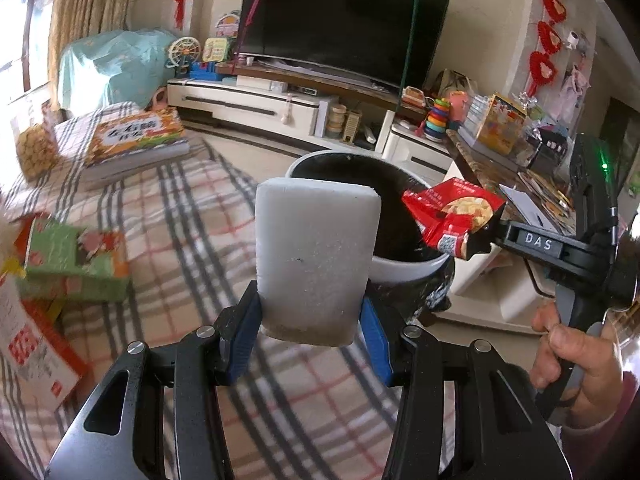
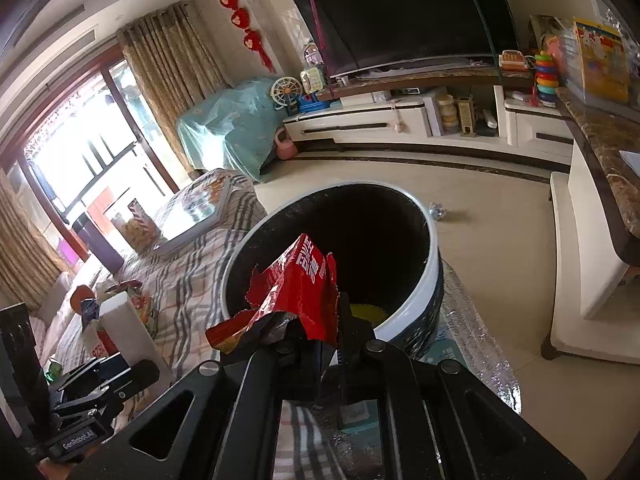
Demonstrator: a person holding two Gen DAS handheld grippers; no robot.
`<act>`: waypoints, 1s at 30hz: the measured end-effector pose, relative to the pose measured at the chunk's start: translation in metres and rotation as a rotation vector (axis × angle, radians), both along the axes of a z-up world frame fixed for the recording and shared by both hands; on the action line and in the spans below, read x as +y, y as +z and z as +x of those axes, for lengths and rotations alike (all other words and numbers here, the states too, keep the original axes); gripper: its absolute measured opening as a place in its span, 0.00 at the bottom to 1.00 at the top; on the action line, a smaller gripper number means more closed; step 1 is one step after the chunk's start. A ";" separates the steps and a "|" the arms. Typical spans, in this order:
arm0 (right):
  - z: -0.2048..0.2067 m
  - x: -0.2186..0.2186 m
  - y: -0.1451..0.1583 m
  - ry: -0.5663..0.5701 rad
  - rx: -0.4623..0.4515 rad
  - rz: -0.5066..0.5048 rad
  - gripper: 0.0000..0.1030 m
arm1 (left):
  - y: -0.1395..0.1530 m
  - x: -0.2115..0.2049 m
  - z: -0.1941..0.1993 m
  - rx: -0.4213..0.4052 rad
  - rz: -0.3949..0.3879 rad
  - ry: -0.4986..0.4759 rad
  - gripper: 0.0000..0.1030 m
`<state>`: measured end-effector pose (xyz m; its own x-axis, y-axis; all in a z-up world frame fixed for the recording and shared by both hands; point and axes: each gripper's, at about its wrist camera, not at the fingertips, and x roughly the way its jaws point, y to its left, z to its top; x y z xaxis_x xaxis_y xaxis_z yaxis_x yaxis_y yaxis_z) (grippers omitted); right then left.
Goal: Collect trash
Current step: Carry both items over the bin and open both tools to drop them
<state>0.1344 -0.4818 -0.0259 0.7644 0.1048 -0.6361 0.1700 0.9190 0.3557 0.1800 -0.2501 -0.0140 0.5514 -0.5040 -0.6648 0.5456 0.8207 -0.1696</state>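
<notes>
left wrist: foam block (image 1: 314, 258) upright

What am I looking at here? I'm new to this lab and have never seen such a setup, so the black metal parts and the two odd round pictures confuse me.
No robot here: a person holds a two-finger gripper in each hand, with a wide-angle camera on each looking along its fingers. That gives two pictures. In the left one, the left gripper clamps a white foam block; the person's hand shows holding the other tool. In the right one, the right gripper pinches a torn red snack wrapper. Both are held near a black-lined trash bin beside a checked cloth with books and boxes on it.
</notes>
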 end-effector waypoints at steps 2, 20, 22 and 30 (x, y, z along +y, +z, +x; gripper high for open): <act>0.003 -0.004 -0.001 -0.004 0.004 0.000 0.05 | 0.002 -0.011 0.004 -0.008 0.011 -0.017 0.45; 0.038 -0.028 -0.003 -0.019 0.044 -0.018 0.09 | 0.007 -0.064 0.042 -0.011 0.046 -0.072 0.46; 0.042 -0.030 -0.005 -0.016 0.053 -0.019 0.10 | 0.006 -0.066 0.046 -0.007 0.048 -0.072 0.46; 0.050 -0.030 -0.006 -0.013 0.084 -0.052 0.13 | 0.002 -0.071 0.055 0.029 0.055 -0.074 0.51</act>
